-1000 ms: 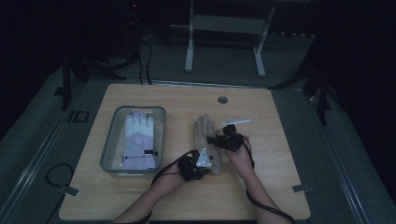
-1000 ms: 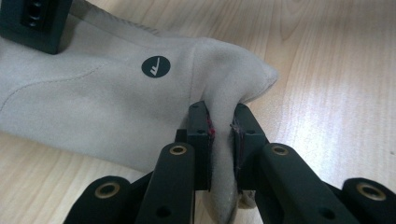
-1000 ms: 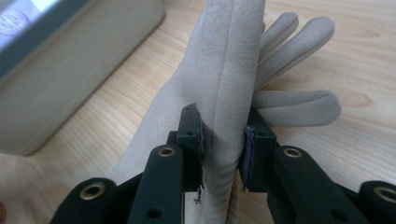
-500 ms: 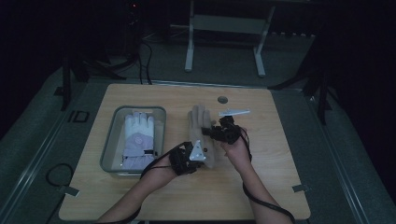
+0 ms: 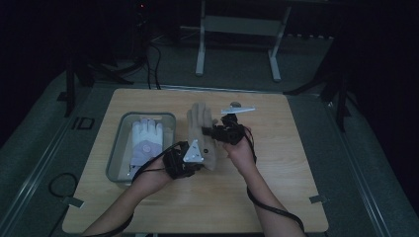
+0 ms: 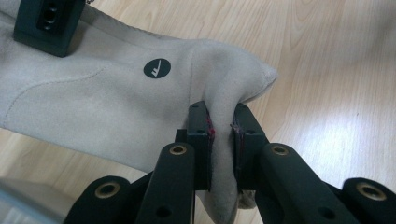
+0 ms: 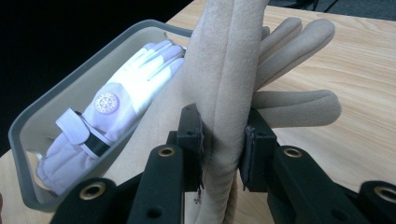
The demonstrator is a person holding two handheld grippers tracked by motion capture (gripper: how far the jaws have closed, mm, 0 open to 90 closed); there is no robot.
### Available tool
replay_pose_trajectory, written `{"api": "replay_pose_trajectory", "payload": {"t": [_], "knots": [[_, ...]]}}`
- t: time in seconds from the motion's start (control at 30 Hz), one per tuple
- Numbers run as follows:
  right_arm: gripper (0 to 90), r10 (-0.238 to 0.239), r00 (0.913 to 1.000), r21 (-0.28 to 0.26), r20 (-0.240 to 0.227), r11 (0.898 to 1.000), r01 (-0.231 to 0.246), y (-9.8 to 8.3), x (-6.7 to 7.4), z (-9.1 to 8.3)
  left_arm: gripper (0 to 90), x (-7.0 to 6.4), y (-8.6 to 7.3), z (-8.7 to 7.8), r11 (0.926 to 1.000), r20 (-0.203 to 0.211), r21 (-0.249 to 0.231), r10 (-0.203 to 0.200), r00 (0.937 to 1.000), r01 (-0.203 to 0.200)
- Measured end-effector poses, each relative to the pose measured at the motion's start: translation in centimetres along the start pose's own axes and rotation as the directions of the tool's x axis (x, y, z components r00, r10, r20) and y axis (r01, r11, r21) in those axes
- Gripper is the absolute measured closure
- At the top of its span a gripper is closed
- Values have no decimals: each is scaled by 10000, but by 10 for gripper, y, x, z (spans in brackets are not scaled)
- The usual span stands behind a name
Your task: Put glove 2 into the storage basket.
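A beige glove (image 5: 201, 136) is held between two grippers above a wooden table (image 5: 276, 197), seen from the high view. Nearest the person, the left gripper (image 5: 190, 160) is clamped on the glove's wrist end; in the left gripper view a fold of the beige fabric (image 6: 224, 107) is pinched tightly between the closed jaws, with a small dark round logo (image 6: 157, 68) visible just beyond them. The other gripper's black jaw (image 6: 46, 23) is seen pressed on the glove at the upper left of that view. Slightly farther along, the right gripper (image 5: 213, 132) is closed on the glove's side edge; in the right gripper view the glove's edge (image 7: 224, 93) is gripped upright between the jaws, and its fingers (image 7: 299, 107) are spread beyond them over the table. The glove is thus stretched between both grippers, its fingers pointing away from the person. Just beside it, on the person's left, a grey tray (image 5: 118, 148) is set on the table, and a white glove (image 5: 146, 140) is laid inside it, palm side down, with a round emblem (image 7: 106, 101) on its back.
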State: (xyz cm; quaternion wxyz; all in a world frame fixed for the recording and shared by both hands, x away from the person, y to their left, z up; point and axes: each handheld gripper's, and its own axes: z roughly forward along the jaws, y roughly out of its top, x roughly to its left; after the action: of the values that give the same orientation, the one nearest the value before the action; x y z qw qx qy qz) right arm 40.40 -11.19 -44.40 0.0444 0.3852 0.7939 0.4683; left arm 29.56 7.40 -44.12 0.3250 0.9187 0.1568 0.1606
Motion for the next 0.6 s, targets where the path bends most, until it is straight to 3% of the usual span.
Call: {"api": "replay_pose_trajectory", "payload": {"t": [0.6], "knots": [[728,-410,9975,210,-569,9989,423,24,38,38,807,15,-32,-36,9989,-276,309,-346,9990,354]]}}
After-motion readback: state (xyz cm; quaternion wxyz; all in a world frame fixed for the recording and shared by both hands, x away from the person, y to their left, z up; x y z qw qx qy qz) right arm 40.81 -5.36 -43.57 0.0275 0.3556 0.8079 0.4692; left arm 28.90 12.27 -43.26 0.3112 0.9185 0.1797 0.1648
